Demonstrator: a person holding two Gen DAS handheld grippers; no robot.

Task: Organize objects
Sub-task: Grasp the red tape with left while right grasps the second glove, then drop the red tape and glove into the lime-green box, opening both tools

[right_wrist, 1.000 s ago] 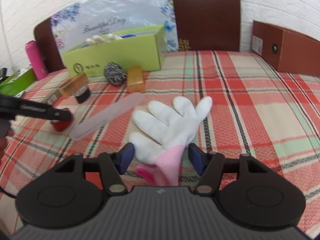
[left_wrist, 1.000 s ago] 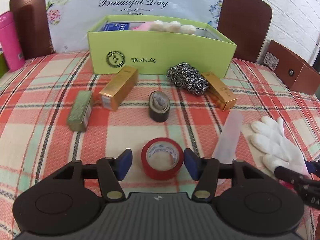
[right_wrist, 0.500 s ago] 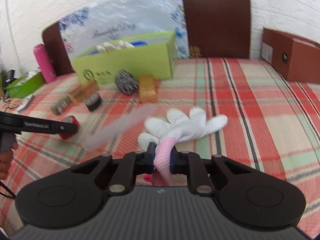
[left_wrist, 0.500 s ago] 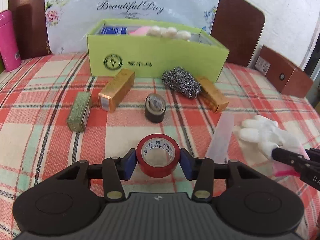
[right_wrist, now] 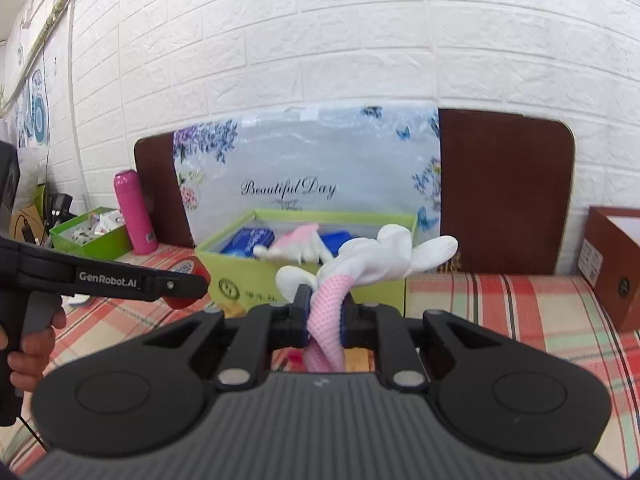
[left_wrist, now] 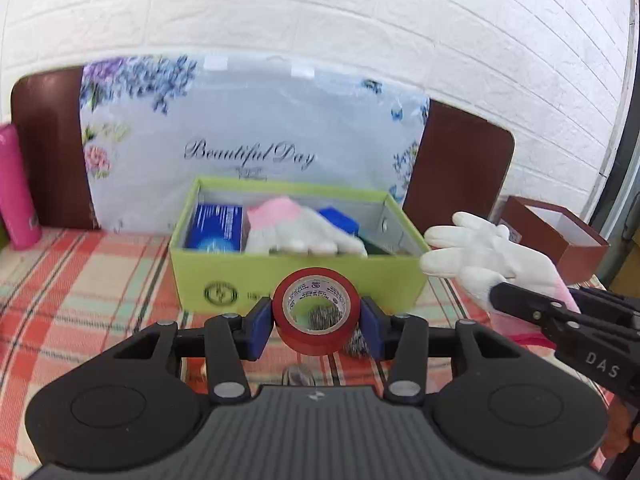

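Nearest in the left wrist view, the left gripper has its jaws closed partway onto a red tape roll, the blue pads pressing its two sides so the roll's open core faces the camera. Small print rings the white core, too fine to read. The roll is lifted clear of the checked cloth on the bench, and through its core a grey metal scourer shows on the cloth below.

Just to the right, the right gripper has its jaws nearly closed on the pink cuff of a white glove, so the limp fingers flop forward over the jaws. Holding it by the cuff probably keeps the bulk hanging free for dropping. The right gripper's arm carries the letters "DAS" in the left view; the left one reads "GenRobot.AI" in the right view.

Beyond both stands the green box, open-topped, with a round logo and some characters I cannot make out on its front wall. Inside lie a blue packet and a second white glove with a pink cuff. Both held things look bound for this box.

Behind it leans a flowered panel reading "Beautiful Day", a pink bottle to the left, a brown box to the right.
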